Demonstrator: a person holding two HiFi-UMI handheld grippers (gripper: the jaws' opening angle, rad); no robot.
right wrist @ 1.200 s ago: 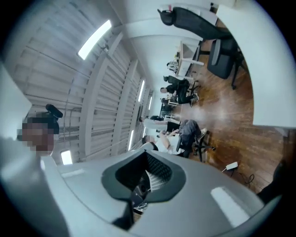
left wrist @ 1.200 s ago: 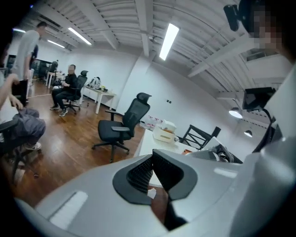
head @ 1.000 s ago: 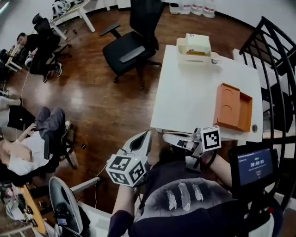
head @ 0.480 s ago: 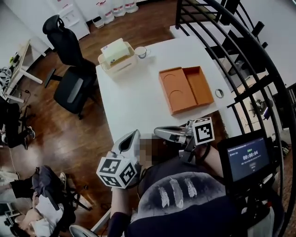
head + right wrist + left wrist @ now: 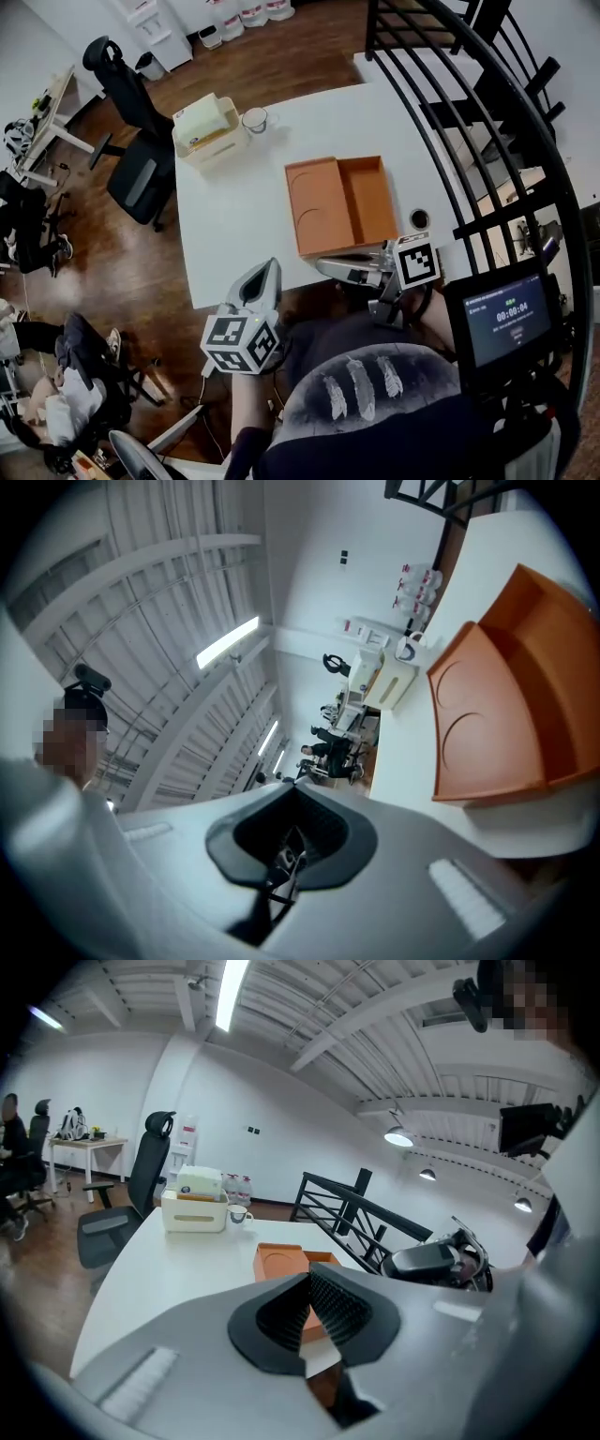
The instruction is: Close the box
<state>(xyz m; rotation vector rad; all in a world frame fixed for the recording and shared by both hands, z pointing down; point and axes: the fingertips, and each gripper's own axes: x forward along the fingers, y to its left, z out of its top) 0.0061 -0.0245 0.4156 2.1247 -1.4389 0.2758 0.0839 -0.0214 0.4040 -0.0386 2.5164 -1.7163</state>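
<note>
The flat orange cardboard box [image 5: 342, 202] lies open on the white worktop [image 5: 234, 225], close to its near edge. A one-sided push on its lid half could, I judge, slide or skew the light box rather than fold it shut. The left gripper [image 5: 269, 274] and right gripper [image 5: 324, 267] hover short of it, fingers pressed together on nothing, touching neither box nor worktop.

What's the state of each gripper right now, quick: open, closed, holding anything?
Left gripper: closed, holding nothing.
Right gripper: closed, holding nothing.
</note>
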